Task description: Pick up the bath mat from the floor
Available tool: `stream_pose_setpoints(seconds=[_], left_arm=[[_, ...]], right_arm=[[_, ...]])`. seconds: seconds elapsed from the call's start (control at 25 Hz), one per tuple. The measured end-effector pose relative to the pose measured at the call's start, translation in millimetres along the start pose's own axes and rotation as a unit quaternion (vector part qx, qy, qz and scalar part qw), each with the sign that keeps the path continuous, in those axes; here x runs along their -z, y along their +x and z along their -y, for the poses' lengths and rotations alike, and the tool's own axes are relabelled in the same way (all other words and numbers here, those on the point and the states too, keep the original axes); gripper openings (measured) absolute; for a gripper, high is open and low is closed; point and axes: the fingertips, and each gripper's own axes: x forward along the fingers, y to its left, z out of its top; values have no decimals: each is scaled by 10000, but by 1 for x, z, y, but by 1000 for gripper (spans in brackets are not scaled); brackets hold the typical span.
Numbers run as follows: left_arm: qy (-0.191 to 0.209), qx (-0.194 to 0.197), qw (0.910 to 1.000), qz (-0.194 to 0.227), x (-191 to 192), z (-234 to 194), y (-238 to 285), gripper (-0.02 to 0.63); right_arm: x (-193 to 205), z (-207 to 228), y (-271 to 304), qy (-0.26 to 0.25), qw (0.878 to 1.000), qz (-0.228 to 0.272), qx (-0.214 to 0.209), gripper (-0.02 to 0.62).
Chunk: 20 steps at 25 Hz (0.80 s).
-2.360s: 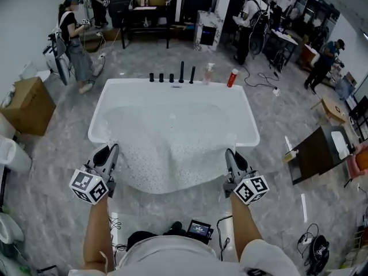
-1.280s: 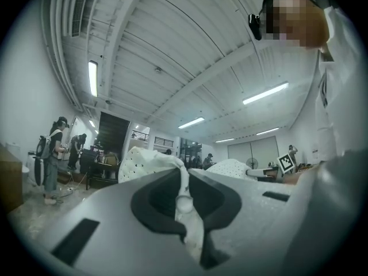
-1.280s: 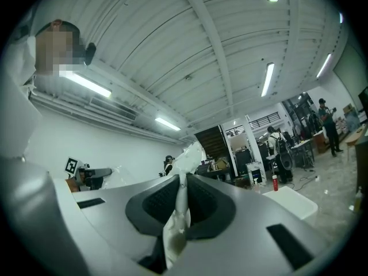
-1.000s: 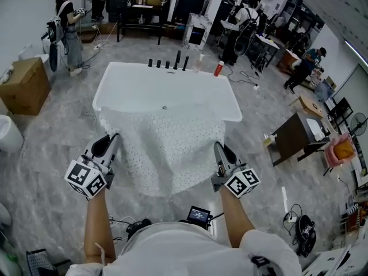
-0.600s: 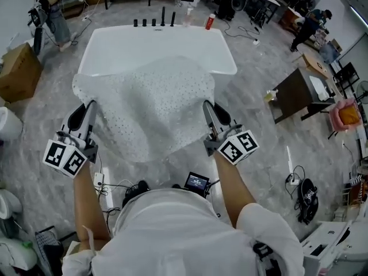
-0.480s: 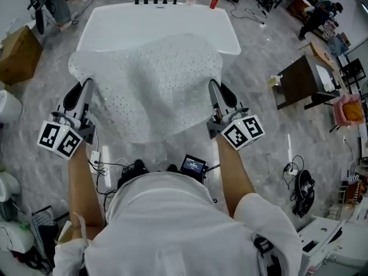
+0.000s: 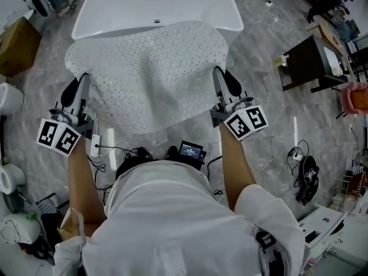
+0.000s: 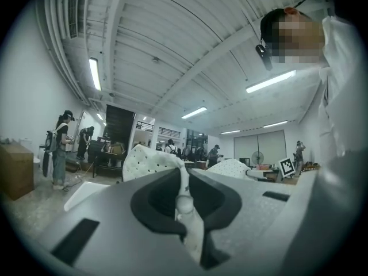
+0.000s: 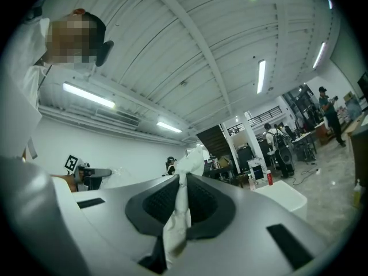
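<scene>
The bath mat (image 7: 146,73) is a white, dotted sheet that hangs spread between my two grippers, in front of the white bathtub (image 7: 115,10). My left gripper (image 7: 77,82) is shut on the mat's left edge. My right gripper (image 7: 219,76) is shut on its right edge. In the left gripper view, a fold of the mat (image 8: 150,160) rises out of the closed left gripper (image 8: 183,203). In the right gripper view, a twisted strip of the mat (image 9: 192,160) stands up from the closed right gripper (image 9: 178,203). Both gripper views point up toward the ceiling.
A cardboard box (image 7: 17,39) sits at the left and a dark side table (image 7: 307,62) at the right. Cables, a power strip (image 7: 95,145) and a small screen device (image 7: 190,150) lie on the grey floor by my feet. People stand far back in the room.
The mat has come back from the tub toward me, still held at both edges. The head view has tipped further down, so the tub has slid to the top of the picture.
</scene>
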Motion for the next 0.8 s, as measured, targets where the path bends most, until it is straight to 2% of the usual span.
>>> stream_pose_setpoints(seconds=[0.28, 0.8], left_arm=[[86, 131, 9999, 32, 0, -3, -17, 37], [-55, 252, 9997, 22, -2, -7, -20, 37]], right_arm=[[7, -31, -3, -61, 9999, 19, 97, 48], [7, -36, -6, -57, 9998, -24, 166, 49]])
